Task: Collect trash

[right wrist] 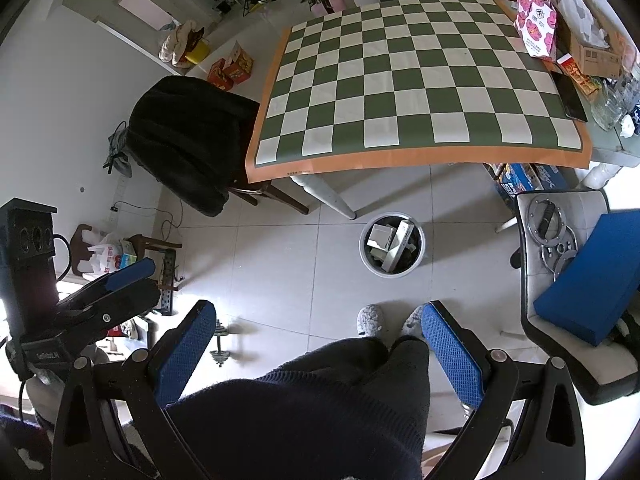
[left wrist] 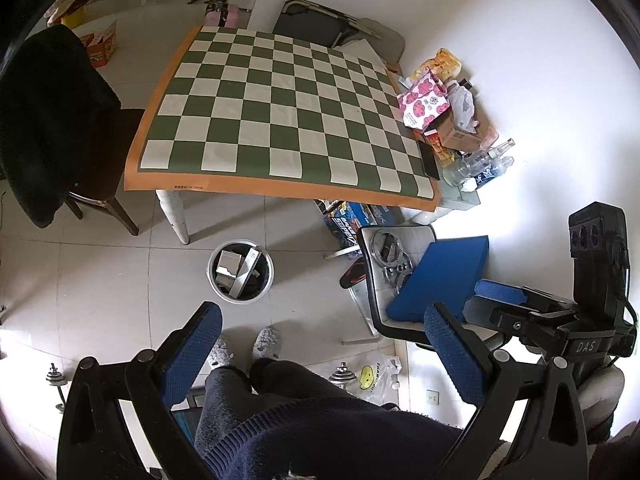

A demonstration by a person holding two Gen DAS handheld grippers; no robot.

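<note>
A round white trash bin stands on the tiled floor in front of the table, with several pieces of boxy trash inside; it also shows in the right wrist view. My left gripper is open and empty, held high above the floor over my legs. My right gripper is open and empty at a similar height. Each gripper shows in the other's view, the right one at the right edge, the left one at the left edge. The green-and-white checkered cloth on the table is bare.
Clutter sits along the table's right edge: a pink flowered bag, a cardboard box, bottles, a black phone. A chair with a black coat stands at the left. A white chair with a blue box stands at the right.
</note>
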